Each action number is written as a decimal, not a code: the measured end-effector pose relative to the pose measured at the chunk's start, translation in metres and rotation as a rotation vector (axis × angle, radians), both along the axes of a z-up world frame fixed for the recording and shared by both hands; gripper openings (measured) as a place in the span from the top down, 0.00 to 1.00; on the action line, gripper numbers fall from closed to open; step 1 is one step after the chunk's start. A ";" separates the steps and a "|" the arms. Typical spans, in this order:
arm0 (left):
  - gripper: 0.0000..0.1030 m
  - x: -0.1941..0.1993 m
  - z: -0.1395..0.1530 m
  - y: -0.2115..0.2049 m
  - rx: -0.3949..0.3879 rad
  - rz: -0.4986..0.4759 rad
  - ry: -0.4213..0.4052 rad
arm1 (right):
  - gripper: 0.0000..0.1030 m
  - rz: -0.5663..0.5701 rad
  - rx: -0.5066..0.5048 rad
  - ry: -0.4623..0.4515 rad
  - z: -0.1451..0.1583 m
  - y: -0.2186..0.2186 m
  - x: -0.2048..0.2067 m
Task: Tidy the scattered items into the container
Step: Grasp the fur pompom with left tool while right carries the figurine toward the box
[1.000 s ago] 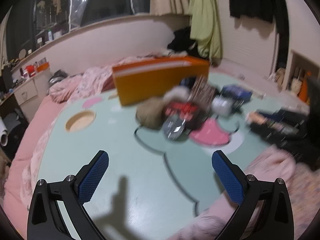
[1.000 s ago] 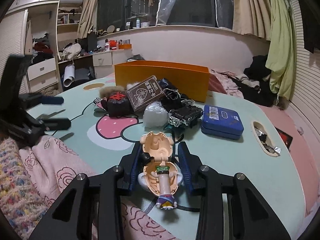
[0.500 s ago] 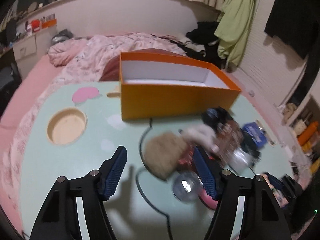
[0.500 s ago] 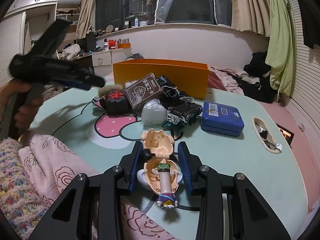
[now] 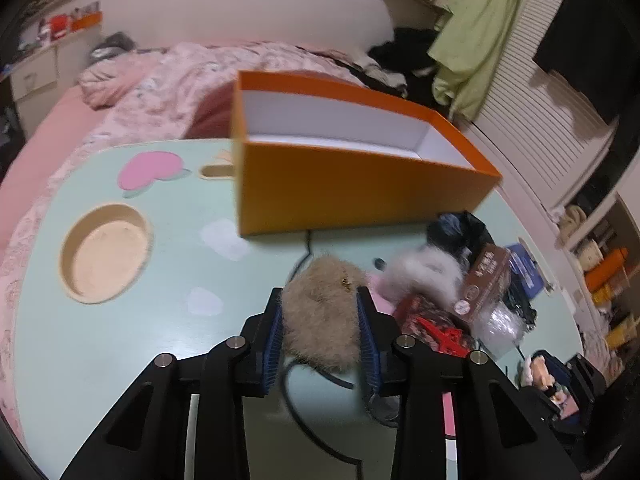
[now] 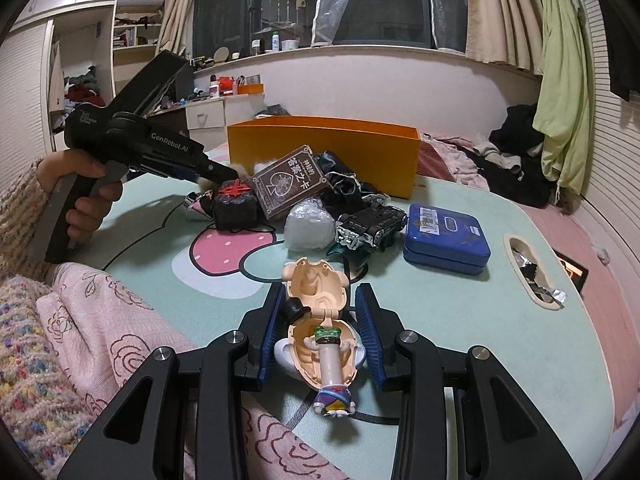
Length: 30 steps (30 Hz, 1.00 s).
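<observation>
A tan furry pouch [image 5: 320, 320] lies on the mint table [image 5: 120, 352], in front of the open orange box [image 5: 352, 196]. My left gripper [image 5: 318, 300] straddles the pouch; its jaws are closing and the blue pads press into the fur on both sides. In the right wrist view a hand holds the left gripper [image 6: 224, 172] low over the pile. My right gripper [image 6: 320, 300] is shut on a peach-coloured toy figure [image 6: 320, 320] near the table's front edge. The orange box [image 6: 320, 144] stands behind the pile.
The pile holds a brown card box [image 6: 288, 180], a dark block with a red star [image 6: 236, 208], a white wad [image 6: 310, 228], a black toy car [image 6: 370, 226] and a blue tin [image 6: 446, 236]. A round recess [image 5: 104, 252] is at the left. A pink blanket [image 6: 100, 340] lies in front.
My left gripper swung in over the pile towards the orange box, and its jaws went from wide open to closed around the tan furry pouch. The right gripper and its toy figure stayed still.
</observation>
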State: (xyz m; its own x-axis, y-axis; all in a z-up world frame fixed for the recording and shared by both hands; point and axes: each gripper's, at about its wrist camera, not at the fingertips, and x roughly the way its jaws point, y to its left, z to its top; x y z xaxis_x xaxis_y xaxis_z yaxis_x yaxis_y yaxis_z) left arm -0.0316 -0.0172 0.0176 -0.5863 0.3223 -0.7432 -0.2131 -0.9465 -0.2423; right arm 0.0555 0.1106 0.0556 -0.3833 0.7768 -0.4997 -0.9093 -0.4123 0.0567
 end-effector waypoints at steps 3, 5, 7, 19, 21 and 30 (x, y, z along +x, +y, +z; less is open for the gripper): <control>0.70 0.007 0.008 -0.007 0.046 0.005 0.045 | 0.64 0.002 0.004 0.003 0.006 0.000 0.000; 0.70 0.013 0.017 -0.014 0.067 0.017 0.077 | 0.64 0.006 0.007 0.019 0.015 0.001 0.000; 0.70 0.017 0.028 -0.020 0.092 0.015 0.103 | 0.64 0.010 0.004 0.043 0.025 0.003 0.001; 0.70 -0.024 0.075 -0.004 0.148 -0.037 0.118 | 0.64 0.020 0.023 0.130 0.104 0.070 -0.003; 0.70 -0.043 0.077 0.003 0.159 -0.029 0.101 | 0.64 0.025 -0.024 0.179 0.117 0.103 -0.001; 0.67 -0.110 0.069 0.020 0.106 0.038 0.084 | 0.64 -0.045 -0.235 0.260 0.097 0.225 -0.008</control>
State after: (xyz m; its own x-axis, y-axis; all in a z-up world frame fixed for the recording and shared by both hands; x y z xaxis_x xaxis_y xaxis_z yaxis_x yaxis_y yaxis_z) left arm -0.1419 0.0027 0.0869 -0.6584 0.3726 -0.6540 -0.2017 -0.9244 -0.3237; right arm 0.0470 0.3359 0.1527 -0.4890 0.6713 -0.5570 -0.8691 -0.3205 0.3767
